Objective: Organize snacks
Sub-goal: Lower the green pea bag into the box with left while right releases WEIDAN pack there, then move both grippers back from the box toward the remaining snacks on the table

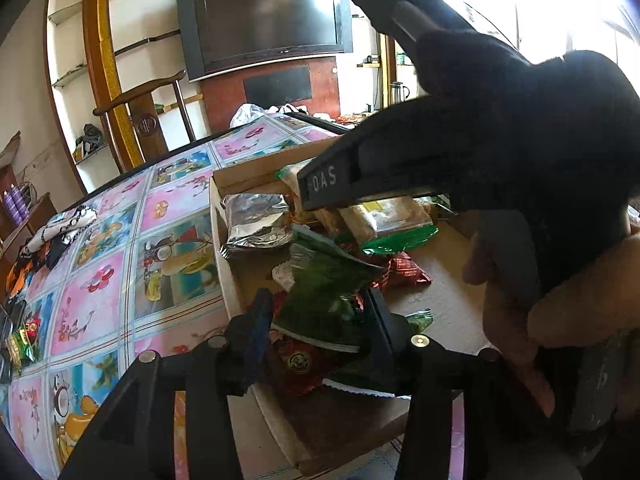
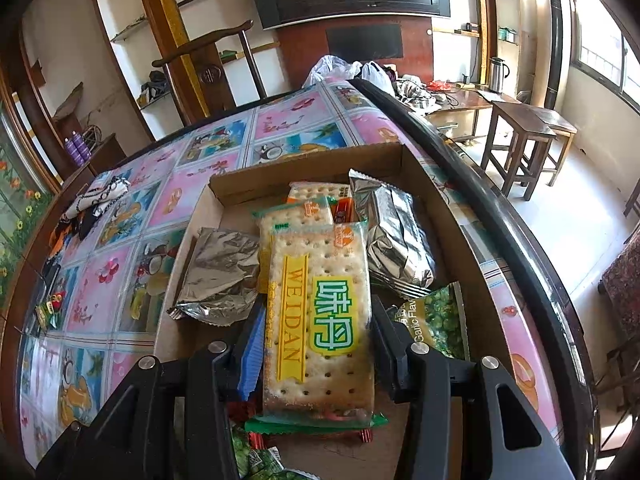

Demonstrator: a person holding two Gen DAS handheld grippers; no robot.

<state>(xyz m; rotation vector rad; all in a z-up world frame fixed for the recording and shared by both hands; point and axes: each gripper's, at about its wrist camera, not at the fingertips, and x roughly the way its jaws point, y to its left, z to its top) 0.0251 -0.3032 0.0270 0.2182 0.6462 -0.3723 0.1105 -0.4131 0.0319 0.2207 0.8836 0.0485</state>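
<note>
2 black fingers of the left gripper [image 1: 316, 320] pinch a dark green crinkled snack packet [image 1: 324, 296] above the shallow brown cardboard box [image 1: 224, 248] on the flower-patterned tablecloth [image 1: 100, 264]; the right gripper [image 1: 320, 188] reaches over the box's far end, and a silver foil pouch [image 1: 256, 220] lies inside. From the right wrist, the right gripper [image 2: 318, 340] clamps a clear-wrapped WEIDAN cracker pack [image 2: 320, 320] over the box [image 2: 304, 168], between 2 silver foil pouches [image 2: 220, 276] and beside a green pea bag [image 2: 436, 320].
</note>
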